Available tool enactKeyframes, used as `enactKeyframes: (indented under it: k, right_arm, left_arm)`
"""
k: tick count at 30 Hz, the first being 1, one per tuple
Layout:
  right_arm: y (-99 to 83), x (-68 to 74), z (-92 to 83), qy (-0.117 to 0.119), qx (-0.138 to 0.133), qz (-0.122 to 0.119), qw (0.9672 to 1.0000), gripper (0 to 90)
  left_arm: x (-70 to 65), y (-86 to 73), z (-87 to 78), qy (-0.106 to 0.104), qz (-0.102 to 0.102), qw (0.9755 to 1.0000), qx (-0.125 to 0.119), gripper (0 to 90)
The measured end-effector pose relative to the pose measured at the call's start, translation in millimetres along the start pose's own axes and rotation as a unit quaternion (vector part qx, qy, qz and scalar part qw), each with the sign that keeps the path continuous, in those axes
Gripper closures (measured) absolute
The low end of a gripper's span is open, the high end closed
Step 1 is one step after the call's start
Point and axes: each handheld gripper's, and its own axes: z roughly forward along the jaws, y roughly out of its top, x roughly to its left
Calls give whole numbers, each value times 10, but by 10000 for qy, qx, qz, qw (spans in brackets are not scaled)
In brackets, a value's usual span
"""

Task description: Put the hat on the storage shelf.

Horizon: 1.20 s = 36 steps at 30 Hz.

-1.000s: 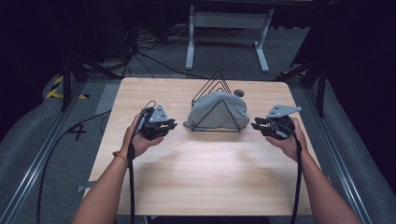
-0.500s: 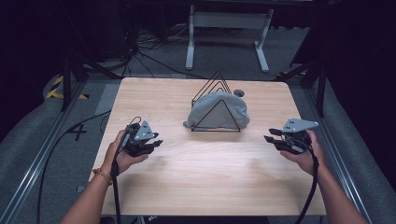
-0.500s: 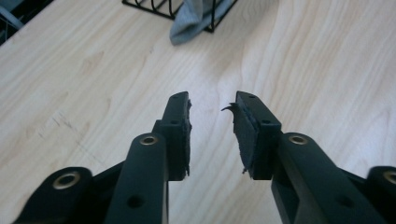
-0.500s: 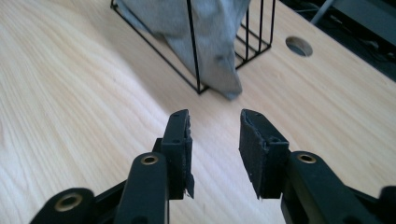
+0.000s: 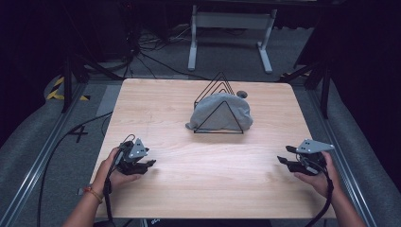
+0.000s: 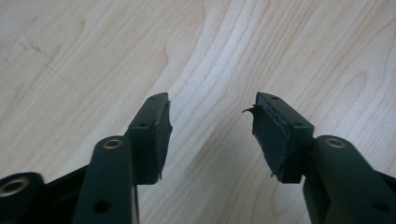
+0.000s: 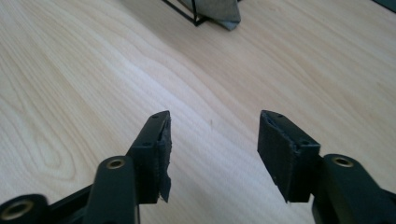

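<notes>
My left gripper (image 5: 144,165) and right gripper (image 5: 286,162) both stand wide and empty, low over the near table (image 5: 208,189), well apart from the wire rack (image 5: 219,106). The grey cloth (image 5: 220,111) lies draped in that rack; seemingly nothing remains in hand.

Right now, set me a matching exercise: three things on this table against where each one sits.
Things:
1. grey cloth
2. left gripper
3. right gripper

Places:
A. near right edge of the table, jaws open
B. draped over the black wire rack, far centre
C. near left edge, jaws open

Pairs: 1-B, 2-C, 3-A.
</notes>
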Motion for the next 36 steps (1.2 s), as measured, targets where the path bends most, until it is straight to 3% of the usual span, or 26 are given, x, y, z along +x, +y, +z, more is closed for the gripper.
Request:
enactKeyframes:
  k: [3,4,6,9,12,15,18,22,36]
  right_arm:
    - [-88,1,-21,-19,5,84,10000,384]
    - [-138,-5,-33,-23,-11,172,9998,372]
    - [-234,-9,-35,3,-15,345,9994,333]
    - [-322,4,-34,-26,45,372,9993,320]
    - [-460,13,-42,25,-9,560,9984,301]
    - [-573,25,-31,68,20,731,9973,286]
    - [-679,32,-15,86,104,873,9961,265]
    - [-732,14,-30,65,15,1102,9939,261]
    - [-725,13,-11,-23,28,1165,9932,233]
  left_arm:
    - [-25,-55,10,-3,-57,10000,-34,363]
    - [-40,-81,21,-94,-182,9998,-82,363]
    - [-82,-137,27,-88,-212,9997,-68,312]
    - [-110,-187,23,-132,-255,9995,-129,271]
    - [-112,-264,11,-333,-328,9988,-159,247]
    - [-118,-339,8,-404,-387,9983,-166,221]
    - [-110,-426,-9,-509,-581,9966,-290,182]
    - [-134,-507,-30,-438,-916,9941,-378,160]
    - [-141,-511,-32,-412,-970,9938,-365,156]
